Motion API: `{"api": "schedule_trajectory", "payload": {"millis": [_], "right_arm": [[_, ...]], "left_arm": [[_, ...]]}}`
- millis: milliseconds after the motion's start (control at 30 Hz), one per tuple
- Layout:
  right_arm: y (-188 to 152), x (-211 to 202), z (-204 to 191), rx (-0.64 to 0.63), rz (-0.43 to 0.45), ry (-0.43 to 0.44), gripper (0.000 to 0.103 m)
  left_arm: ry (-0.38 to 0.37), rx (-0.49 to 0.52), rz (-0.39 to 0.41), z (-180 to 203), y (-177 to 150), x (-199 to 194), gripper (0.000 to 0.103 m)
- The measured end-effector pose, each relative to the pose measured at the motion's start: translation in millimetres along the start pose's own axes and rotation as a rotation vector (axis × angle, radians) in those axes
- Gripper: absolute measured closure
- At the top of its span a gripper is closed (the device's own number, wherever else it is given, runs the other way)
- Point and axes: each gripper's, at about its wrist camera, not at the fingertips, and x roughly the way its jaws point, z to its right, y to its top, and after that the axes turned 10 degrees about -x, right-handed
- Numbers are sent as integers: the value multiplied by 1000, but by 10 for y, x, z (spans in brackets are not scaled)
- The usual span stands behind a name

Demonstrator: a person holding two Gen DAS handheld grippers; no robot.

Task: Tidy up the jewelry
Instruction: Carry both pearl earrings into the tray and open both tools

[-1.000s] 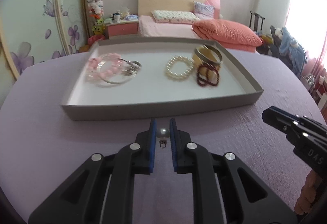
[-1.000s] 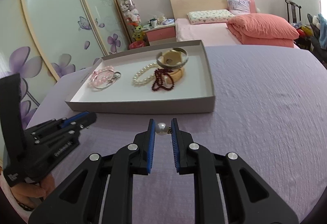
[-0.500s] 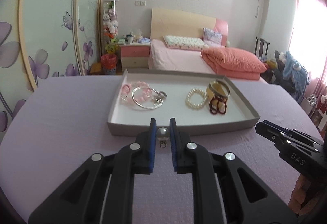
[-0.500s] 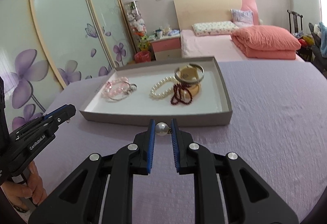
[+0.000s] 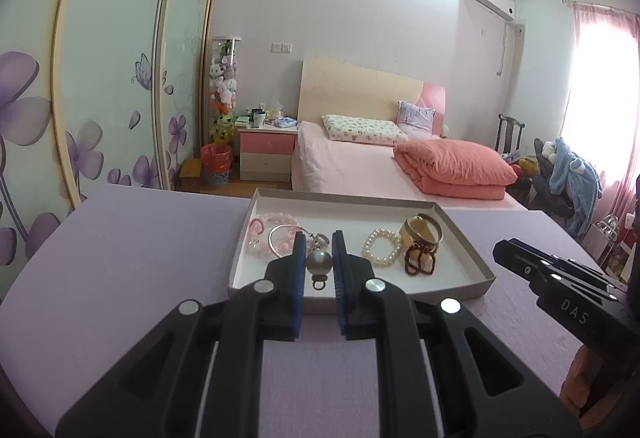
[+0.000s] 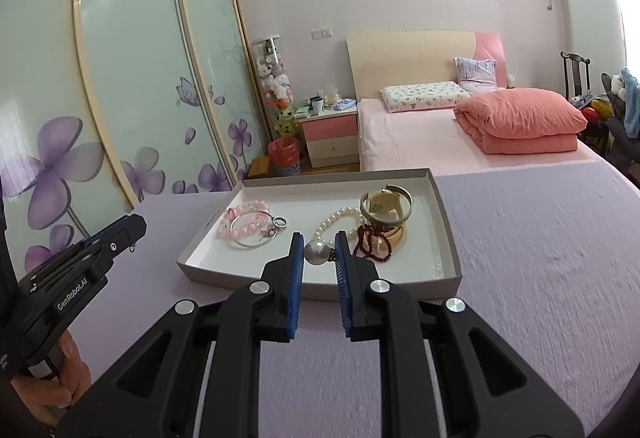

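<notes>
Both claws pinch a pearl earring each: left claw (image 5: 319,264) nearly closed on a grey pearl (image 5: 319,262) with a small hook hanging below, right claw (image 6: 319,253) likewise on a white pearl (image 6: 316,252). Centre frame, the tray (image 6: 448,238) on the purple tablecloth (image 6: 540,278) holds bracelets. Best carry each pearl over the near rim to bare floor, lower, then release gently so neither rolls.

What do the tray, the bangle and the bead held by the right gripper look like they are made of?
Tray: apparently cardboard, matte grey outside, white inside, with thin folded walls. Bangle: probably metal, a glossy gold-toned band with bright reflections. Bead in the right gripper: pearl or imitation, a smooth white sphere with soft sheen; which one cannot be told.
</notes>
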Motion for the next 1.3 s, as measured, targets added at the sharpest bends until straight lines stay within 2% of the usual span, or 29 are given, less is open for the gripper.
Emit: {"api": "schedule_trajectory", "payload": {"millis": [333, 600, 1033, 1300], "right_arm": [[164, 195, 45, -14, -9, -22, 86], [407, 623, 192, -2, -46, -31, 86], [329, 1271, 350, 35, -139, -26, 86], [334, 1433, 367, 40, -175, -20, 86]], "left_arm": [[-26, 4, 4, 40, 75, 208, 89], [-43, -11, -54, 61, 227, 692, 89], [-28, 8, -108, 94, 202, 1327, 89], [-44, -1, -162, 17, 165, 1599, 89]]}}
